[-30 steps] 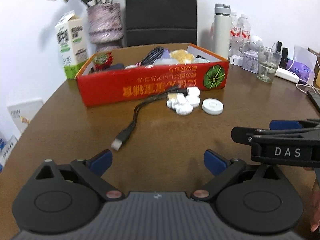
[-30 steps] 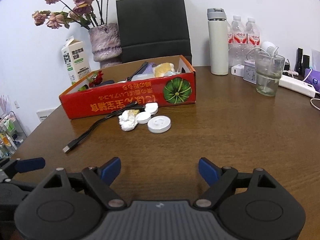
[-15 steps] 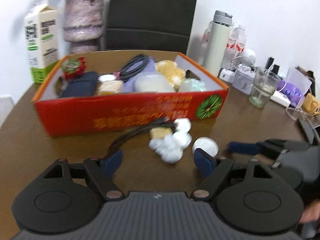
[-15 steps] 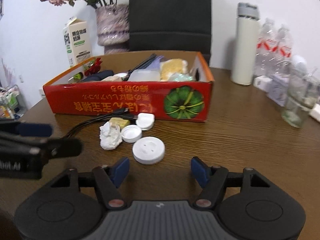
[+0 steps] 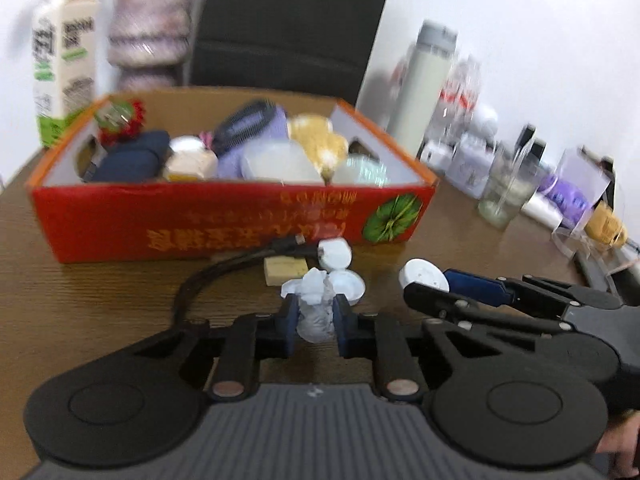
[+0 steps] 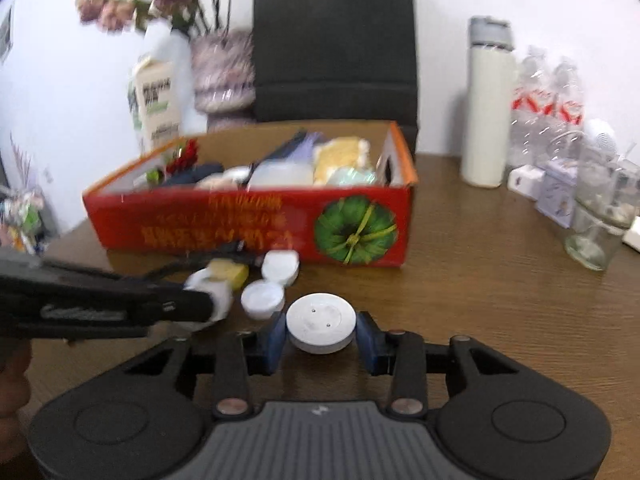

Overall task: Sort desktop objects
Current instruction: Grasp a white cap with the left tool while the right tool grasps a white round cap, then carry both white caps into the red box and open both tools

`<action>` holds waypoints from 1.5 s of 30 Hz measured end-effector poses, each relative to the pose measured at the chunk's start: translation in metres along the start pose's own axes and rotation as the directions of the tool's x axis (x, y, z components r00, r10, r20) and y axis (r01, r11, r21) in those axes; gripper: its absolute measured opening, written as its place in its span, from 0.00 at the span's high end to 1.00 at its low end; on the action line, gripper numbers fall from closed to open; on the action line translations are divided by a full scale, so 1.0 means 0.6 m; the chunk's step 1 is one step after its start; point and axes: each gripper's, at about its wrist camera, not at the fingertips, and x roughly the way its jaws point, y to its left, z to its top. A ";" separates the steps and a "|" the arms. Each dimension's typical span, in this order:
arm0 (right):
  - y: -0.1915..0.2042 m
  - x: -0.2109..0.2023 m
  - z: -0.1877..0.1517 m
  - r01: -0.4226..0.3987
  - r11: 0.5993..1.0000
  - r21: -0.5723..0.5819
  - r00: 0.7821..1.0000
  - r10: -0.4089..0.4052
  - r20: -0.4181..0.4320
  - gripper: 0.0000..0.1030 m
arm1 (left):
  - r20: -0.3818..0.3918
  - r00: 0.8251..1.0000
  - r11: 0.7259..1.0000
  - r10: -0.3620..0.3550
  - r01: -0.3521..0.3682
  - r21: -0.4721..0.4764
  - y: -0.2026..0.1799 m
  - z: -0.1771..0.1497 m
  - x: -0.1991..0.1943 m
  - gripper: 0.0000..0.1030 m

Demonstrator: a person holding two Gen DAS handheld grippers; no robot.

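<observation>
1. Both grippers have advanced from bare tabletop to the loose cluster in front of the red cardboard box (image 5: 224, 216), and both have narrowed from wide apart to close around an item.
2. Left gripper (image 5: 316, 320): jaws closing, with the crumpled white tissue wad (image 5: 314, 308) between the blue pads. The pads appear to touch its sides, though blur makes firm contact uncertain.
3. Right gripper (image 6: 321, 334): jaws closing on the white round disc (image 6: 321, 322). The pads sit at the disc's 3 and 9 o'clock edges, and a narrow gap seems to remain.
4. Meaning for the task: two loose items are being secured at once; judged next step is lifting them toward the box at 12 o'clock.
5. Items left on the wooden table (image 6: 500, 300):
   - two white bottle caps (image 6: 264, 298), at 11 o'clock from the disc;
   - a small yellow block (image 6: 228, 272), just beyond;
   - a black USB cable (image 5: 224, 268), curving away toward 9 o'clock.
6. Materials and shapes:
   - tissue: soft, irregular, compressible;
   - disc: rigid, smooth, low cylinder with two small dots on top;
   - box: printed card, open-topped, already crowded with mixed objects;
   - table: dark wood grain.
</observation>
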 end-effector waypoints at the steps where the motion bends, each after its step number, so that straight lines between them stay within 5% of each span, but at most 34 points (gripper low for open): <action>1: 0.000 -0.013 0.002 0.003 1.000 -0.001 1.000 -0.003 0.025 0.64 | 0.023 1.000 1.000 0.004 -0.004 -0.015 0.002 -0.003 -0.020 0.81; 14: 0.060 -0.156 -0.017 0.033 0.999 0.025 0.983 -0.037 0.179 0.64 | 0.190 0.975 0.994 0.112 -0.111 -0.016 -0.020 -0.048 -0.183 0.81; 21: 0.081 -0.268 -0.015 0.037 0.999 0.008 0.940 -0.037 0.340 0.64 | 0.362 0.927 0.994 0.101 -0.111 0.005 -0.044 -0.077 -0.285 0.81; 24: 0.090 -0.292 -0.017 0.045 0.999 0.003 0.931 -0.043 0.362 0.64 | 0.380 0.920 0.995 0.093 -0.103 0.008 -0.048 -0.080 -0.306 0.80; 33: 0.113 -0.308 -0.018 0.051 0.999 -0.008 0.927 -0.044 0.374 0.64 | 0.387 0.911 0.989 0.140 -0.148 -0.008 -0.031 -0.069 -0.309 0.80; 40: 0.109 -0.253 0.015 0.038 0.999 -0.013 0.938 -0.031 0.345 0.64 | 0.393 0.905 0.985 0.161 -0.172 -0.007 -0.008 -0.021 -0.260 0.80; 45: 0.087 -0.170 0.077 0.039 0.999 -0.035 0.950 -0.027 0.310 0.64 | 0.310 0.936 0.984 0.165 -0.179 0.017 0.015 0.074 -0.166 0.80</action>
